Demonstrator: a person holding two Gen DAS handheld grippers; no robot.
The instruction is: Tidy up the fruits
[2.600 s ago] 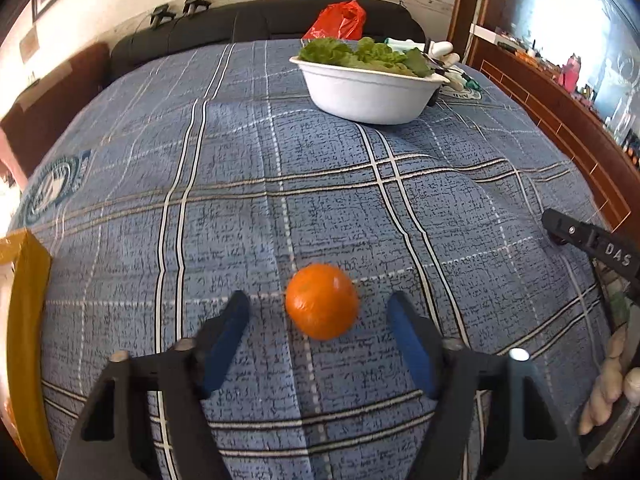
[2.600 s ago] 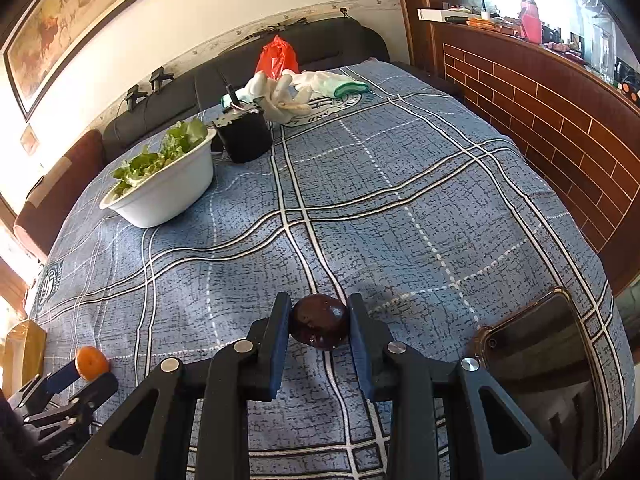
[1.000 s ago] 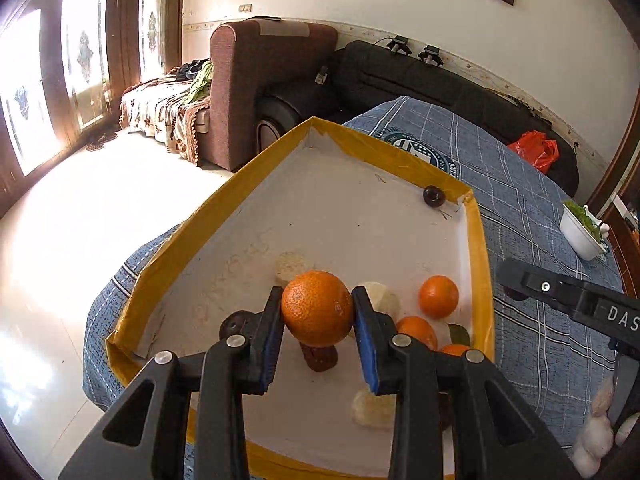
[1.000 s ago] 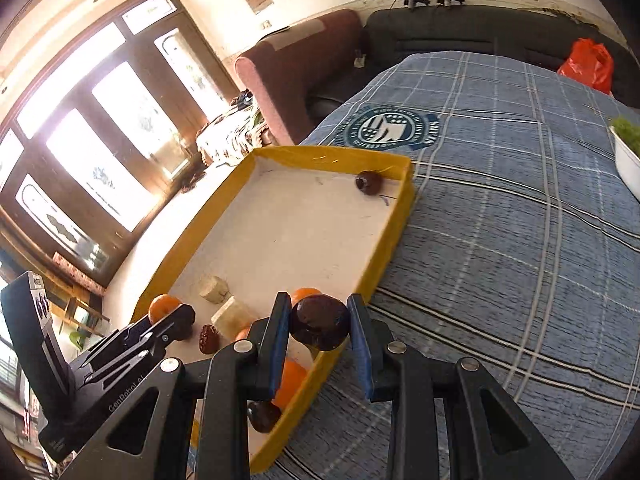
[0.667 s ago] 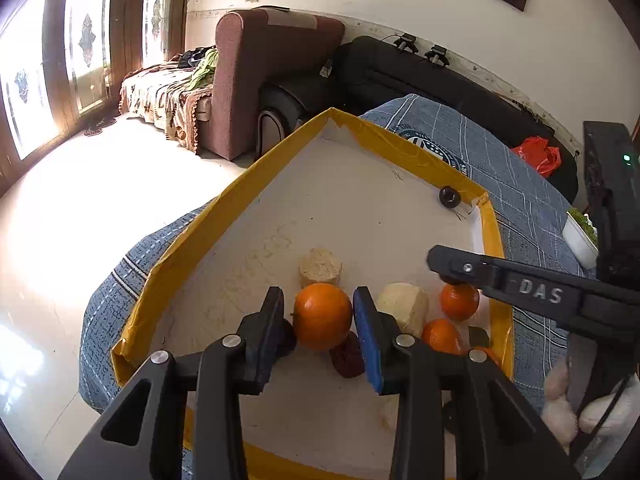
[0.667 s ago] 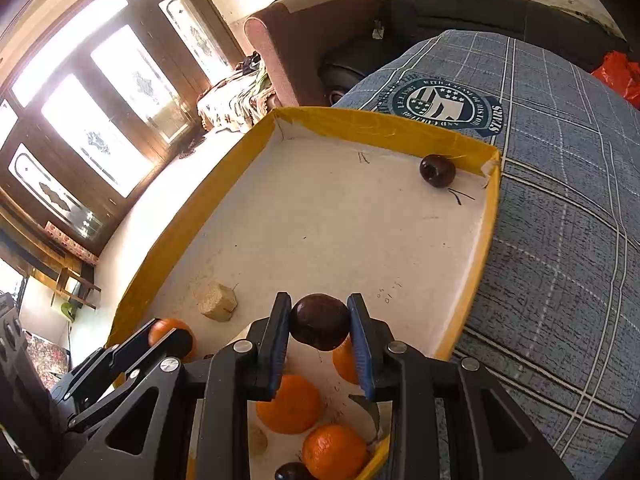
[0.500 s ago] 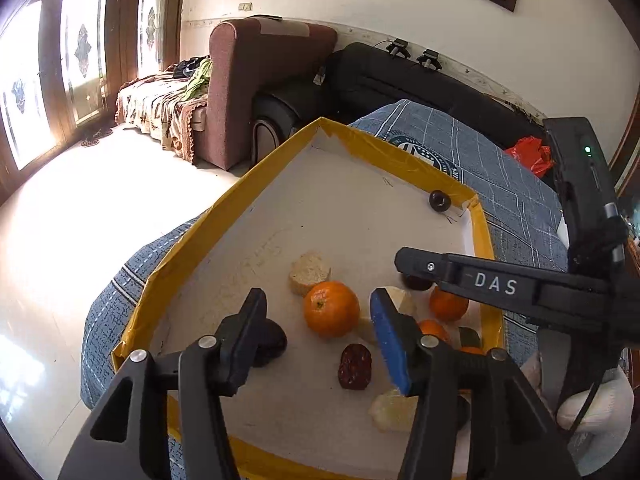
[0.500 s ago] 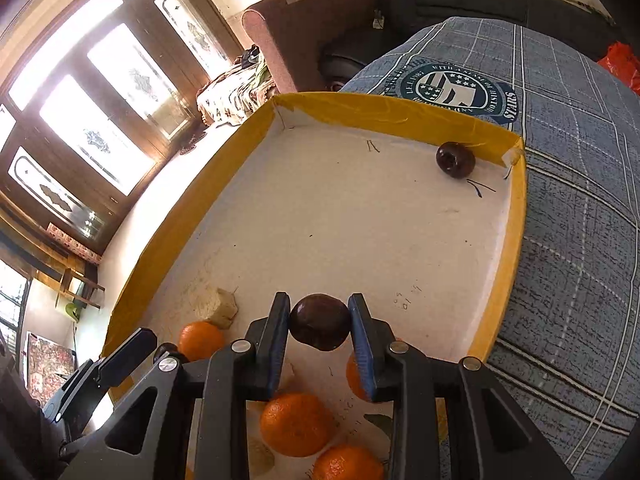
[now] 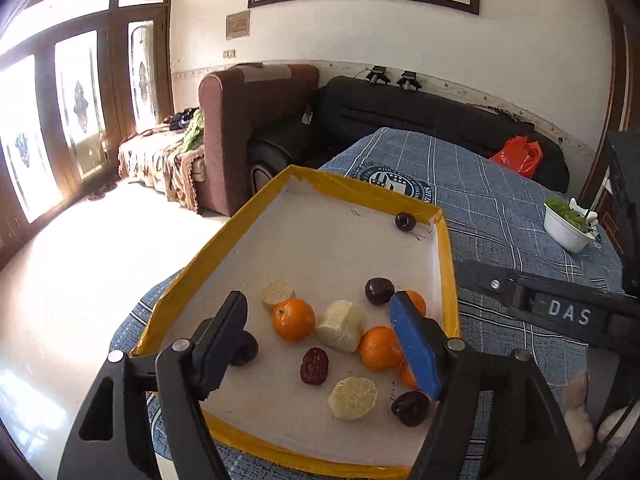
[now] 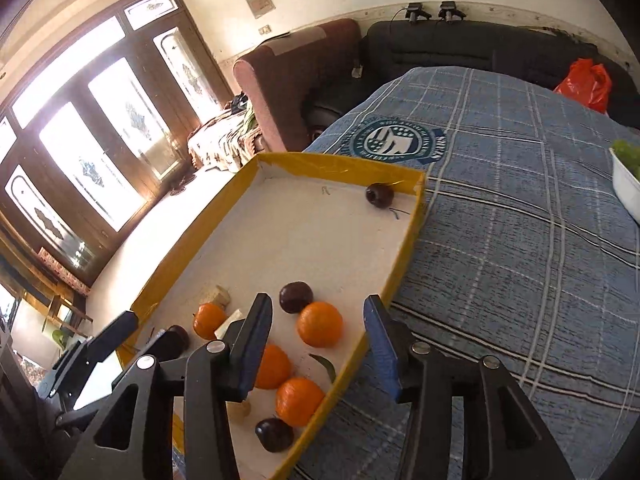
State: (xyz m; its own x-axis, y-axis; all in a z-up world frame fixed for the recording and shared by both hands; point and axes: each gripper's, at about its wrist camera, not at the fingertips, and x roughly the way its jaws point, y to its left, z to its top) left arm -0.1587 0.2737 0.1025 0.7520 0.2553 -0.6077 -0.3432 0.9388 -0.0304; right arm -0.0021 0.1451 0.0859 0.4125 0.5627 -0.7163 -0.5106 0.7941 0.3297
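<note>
Fruits, among them an orange (image 9: pixel 293 319) and a dark plum (image 10: pixel 295 297), lie gathered in the yellow-rimmed tray (image 9: pixel 447 248) on the bed, below the left gripper (image 9: pixel 320 344) and right gripper (image 10: pixel 316 348), both spread and holding nothing.

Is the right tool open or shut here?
Open. In the right wrist view the right tool has its fingers spread wide above the tray, with nothing between them; a dark fruit lies just beyond.
</note>
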